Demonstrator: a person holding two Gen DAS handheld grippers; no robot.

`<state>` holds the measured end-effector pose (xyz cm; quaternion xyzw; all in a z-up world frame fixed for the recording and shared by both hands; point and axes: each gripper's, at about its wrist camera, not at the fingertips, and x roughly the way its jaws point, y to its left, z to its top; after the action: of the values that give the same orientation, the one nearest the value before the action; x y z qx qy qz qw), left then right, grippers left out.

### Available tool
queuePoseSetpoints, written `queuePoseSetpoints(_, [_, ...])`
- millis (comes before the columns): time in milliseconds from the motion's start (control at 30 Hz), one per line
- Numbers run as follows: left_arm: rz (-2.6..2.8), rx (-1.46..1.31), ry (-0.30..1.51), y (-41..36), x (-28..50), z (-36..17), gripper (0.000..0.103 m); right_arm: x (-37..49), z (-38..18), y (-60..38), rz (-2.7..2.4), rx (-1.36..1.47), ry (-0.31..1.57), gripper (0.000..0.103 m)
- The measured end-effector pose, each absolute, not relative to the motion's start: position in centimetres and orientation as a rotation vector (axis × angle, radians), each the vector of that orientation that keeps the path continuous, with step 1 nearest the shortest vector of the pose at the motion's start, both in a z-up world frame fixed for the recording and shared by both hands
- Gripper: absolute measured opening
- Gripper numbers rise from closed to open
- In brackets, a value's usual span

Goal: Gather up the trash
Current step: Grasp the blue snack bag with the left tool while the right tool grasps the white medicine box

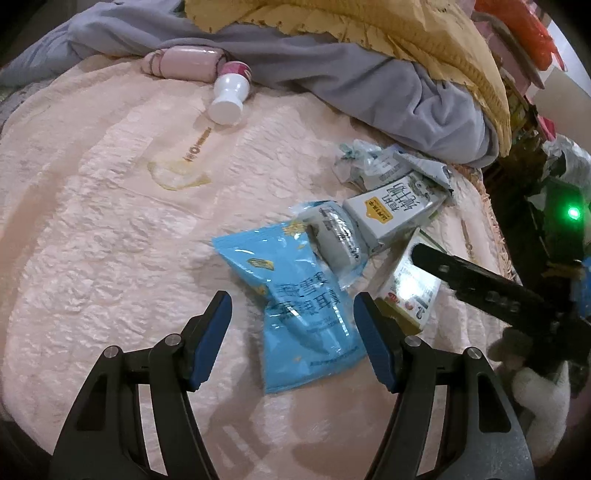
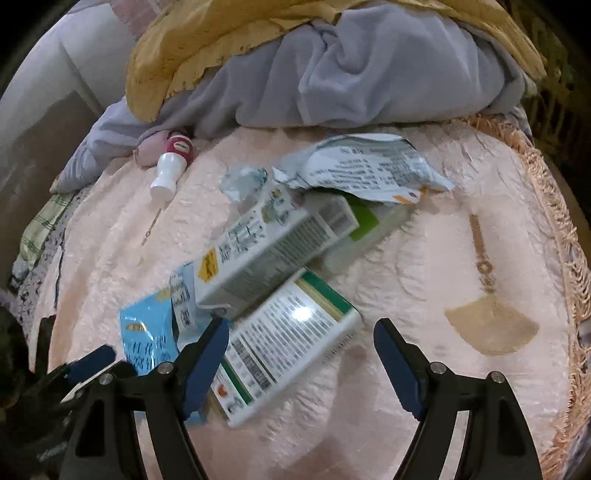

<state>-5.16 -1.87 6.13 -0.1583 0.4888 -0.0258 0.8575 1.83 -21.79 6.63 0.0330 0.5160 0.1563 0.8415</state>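
The trash lies in a loose heap on the pink bedspread [image 1: 92, 240], toward its fringed right edge. Nearest you is the blue snack pouch [image 1: 295, 295], flat, its long axis running from your left gripper [image 1: 291, 325] away toward the heap; its near end sits between your wide-open fingers [image 1: 210, 339], which grip nothing. Overlapping its far end is a grey round wrapper [image 1: 338, 236], and beyond that the white milk carton [image 2: 266, 243] lies on its side, long axis slanting up to the right. The green-trimmed box [image 2: 288, 339] lies parallel just beneath it, its near corner between the fingers of your right gripper [image 2: 299, 365], spread wide and empty. Whether a pad touches the box is hard to judge through the blur. Behind the carton rests a torn grey-white bag [image 2: 365, 166]. Well apart at the far left, a small white bottle [image 1: 229, 92] lies tipped, cap pointing toward you, against the grey blanket [image 2: 351, 62] and yellow cloth [image 1: 351, 22].
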Motion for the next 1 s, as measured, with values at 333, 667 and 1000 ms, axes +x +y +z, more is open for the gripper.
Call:
queuePoseSetpoints(333, [-0.045,-0.351,1.041,-2.0,-5.0,5.2,0.067,-0.1,6.5,-20.6,0.325,-0.185,1.123,0.083])
queuePoseSetpoints(667, [-0.037,-0.353,1.085,-4.0,-2.0,2.3,0.067,-0.3,8.7,-25.0,0.358,0.053,1.087,0.083])
queuePoseSetpoints(1000, [-0.085,-0.307,1.116,-0.7,-4.4,3.7,0.040,0.4,7.3,-21.3,0.357,0.091,1.125,0.083])
